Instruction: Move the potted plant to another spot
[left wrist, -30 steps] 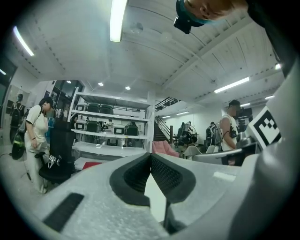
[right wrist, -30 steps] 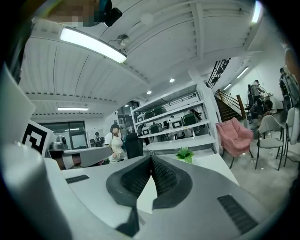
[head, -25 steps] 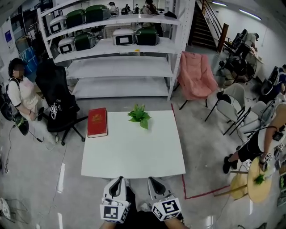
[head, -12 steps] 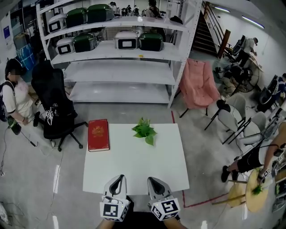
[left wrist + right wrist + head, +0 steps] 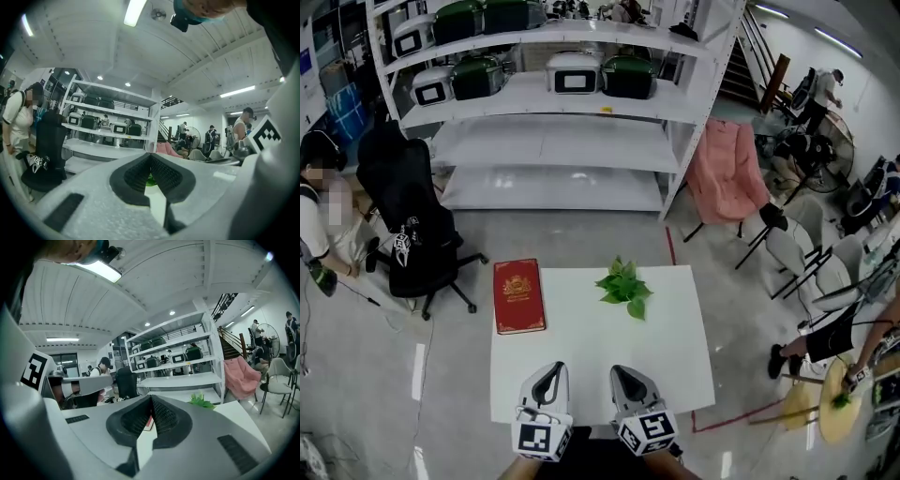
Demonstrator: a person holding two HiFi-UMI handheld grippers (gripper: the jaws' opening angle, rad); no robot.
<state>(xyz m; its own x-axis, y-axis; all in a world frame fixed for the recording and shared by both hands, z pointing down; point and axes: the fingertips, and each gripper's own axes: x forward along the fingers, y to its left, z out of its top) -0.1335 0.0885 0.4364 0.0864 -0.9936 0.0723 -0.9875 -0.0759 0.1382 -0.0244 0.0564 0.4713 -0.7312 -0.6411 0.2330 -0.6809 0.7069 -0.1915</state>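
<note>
Potted plant (image 5: 624, 286) sits on the far half of the white table (image 5: 581, 361), right of centre and near the far edge. It lies ahead of both grippers and slightly right, well apart from each. The right gripper (image 5: 624, 373) lines up with it more directly than the left gripper (image 5: 549, 371), so the right looks like the nearer reach. Both grippers hang at the table's near edge, jaws pressed together at the tips with nothing between them. The plant is a low clump of bright green leaves with no clear long axis – the pot is hidden under the foliage. A red book (image 5: 518, 296) lies to the plant's left, apart from it – the near half of the table looks free for a new spot
</note>
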